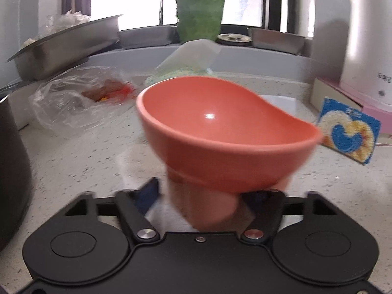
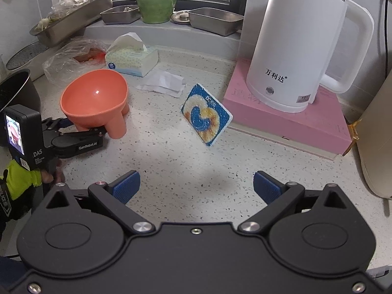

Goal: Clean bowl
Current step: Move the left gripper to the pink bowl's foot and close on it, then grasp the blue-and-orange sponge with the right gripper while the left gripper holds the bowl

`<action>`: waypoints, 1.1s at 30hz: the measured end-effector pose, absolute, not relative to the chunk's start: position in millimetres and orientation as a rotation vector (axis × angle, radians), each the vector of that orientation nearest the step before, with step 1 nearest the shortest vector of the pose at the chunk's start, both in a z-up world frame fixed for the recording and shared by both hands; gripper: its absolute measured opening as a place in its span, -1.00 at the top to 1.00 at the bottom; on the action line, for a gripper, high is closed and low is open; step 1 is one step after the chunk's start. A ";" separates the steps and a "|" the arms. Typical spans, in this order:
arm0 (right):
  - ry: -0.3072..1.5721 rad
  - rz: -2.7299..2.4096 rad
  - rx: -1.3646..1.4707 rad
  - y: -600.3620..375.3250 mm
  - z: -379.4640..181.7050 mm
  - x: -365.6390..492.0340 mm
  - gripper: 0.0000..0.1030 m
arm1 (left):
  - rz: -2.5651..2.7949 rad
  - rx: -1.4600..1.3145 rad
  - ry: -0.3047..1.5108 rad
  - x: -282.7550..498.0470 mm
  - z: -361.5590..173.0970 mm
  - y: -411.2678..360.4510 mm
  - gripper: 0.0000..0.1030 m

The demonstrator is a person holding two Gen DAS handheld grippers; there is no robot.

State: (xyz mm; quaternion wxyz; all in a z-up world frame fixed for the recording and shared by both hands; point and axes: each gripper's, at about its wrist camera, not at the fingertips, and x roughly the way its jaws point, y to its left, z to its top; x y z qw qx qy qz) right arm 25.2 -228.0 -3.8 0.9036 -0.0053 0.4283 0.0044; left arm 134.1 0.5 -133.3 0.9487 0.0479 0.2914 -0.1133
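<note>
Orange-pink, the footed bowl (image 1: 227, 132) is held tilted over the speckled counter (image 2: 171, 161), one of its legs clamped between the pads of the left gripper (image 1: 203, 196). Just beside it to the right, a blue-and-yellow sponge (image 2: 207, 115) is propped against a pink box (image 2: 306, 125) bearing a white kettle (image 2: 301, 49). The right gripper (image 2: 196, 186) is held above bare counter with jaws wide apart, nothing between them.

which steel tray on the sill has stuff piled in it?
The long steel tray at the far left, propped at a tilt, heaped with clear bags. The two small trays either side of the green pot sit flat and look nearly empty.
</note>
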 end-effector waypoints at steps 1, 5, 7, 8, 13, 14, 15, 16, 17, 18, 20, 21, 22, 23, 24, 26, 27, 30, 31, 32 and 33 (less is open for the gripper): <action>0.883 0.013 -0.012 -227.9 -4.3 25.2 -0.94 | -0.227 0.094 0.598 134.2 -132.7 -2.7 0.27; 0.828 0.040 -0.042 -223.1 -0.9 20.4 -0.93 | -0.215 0.094 0.612 133.1 -132.3 -7.6 0.27; 0.803 0.045 -0.052 -220.8 1.2 18.6 -0.93 | -0.223 0.096 0.616 131.7 -132.2 -7.0 0.27; 0.792 0.039 -0.050 -220.7 2.4 19.0 -0.93 | -0.227 0.096 0.618 130.9 -132.0 -6.3 0.27; 0.714 0.089 0.032 -229.9 5.1 16.9 -0.93 | -0.263 0.104 0.634 111.9 -129.9 -3.4 0.27; 0.700 0.101 0.045 -231.4 4.4 16.1 -0.94 | -0.270 0.108 0.636 106.7 -129.9 -3.2 0.27; 0.695 0.106 0.052 -232.2 3.3 15.9 -0.93 | -0.283 0.119 0.637 98.4 -129.8 -4.2 0.27; 0.698 0.108 0.055 -233.6 2.2 16.5 -0.94 | -0.292 0.124 0.638 93.4 -129.6 -4.9 0.27; 0.702 0.101 0.054 -236.6 -0.1 18.2 -0.94 | -0.310 0.130 0.642 84.2 -129.3 -5.1 0.27; 0.699 0.091 0.051 -238.0 -1.5 19.7 -0.94 | -0.317 0.131 0.645 78.1 -128.9 -4.8 0.27; 0.682 0.081 0.032 -240.6 -4.0 22.6 -0.93 | -0.323 0.124 0.650 65.1 -128.7 -3.8 0.27; 0.676 0.074 0.008 -240.7 -6.3 24.7 -0.93 | -0.323 0.120 0.650 59.7 -129.0 -3.2 0.27; 0.670 0.069 -0.021 -239.8 -8.7 27.3 -0.92 | -0.323 0.119 0.650 56.8 -128.8 -3.4 0.27; 0.668 0.069 -0.047 -238.7 -11.7 30.3 -0.92 | -0.325 0.119 0.652 52.0 -128.7 -3.3 0.27; 0.666 0.075 -0.067 -238.3 -16.3 32.7 -0.92 | -0.327 0.120 0.653 50.4 -128.5 -3.2 0.27; 0.669 0.093 -0.087 -238.4 -26.7 42.5 -0.91 | -0.341 0.127 0.654 45.4 -128.4 -2.1 0.26; 0.670 0.102 -0.098 -238.6 -31.9 47.5 -0.91 | -0.346 0.126 0.655 44.7 -128.4 -1.0 0.26; 0.665 0.106 -0.097 -242.0 -48.3 67.2 -0.91 | -0.356 0.125 0.654 44.1 -128.6 1.5 0.26; 0.659 0.102 -0.093 -243.7 -53.1 72.7 -0.91 | -0.357 0.125 0.653 43.8 -128.8 1.7 0.26; 0.654 0.099 -0.088 -245.4 -57.9 78.2 -0.91 | -0.359 0.123 0.651 43.2 -129.2 2.4 0.26; 0.648 0.096 -0.084 -247.1 -62.6 83.8 -0.91 | -0.359 0.121 0.650 43.3 -129.4 2.7 0.26</action>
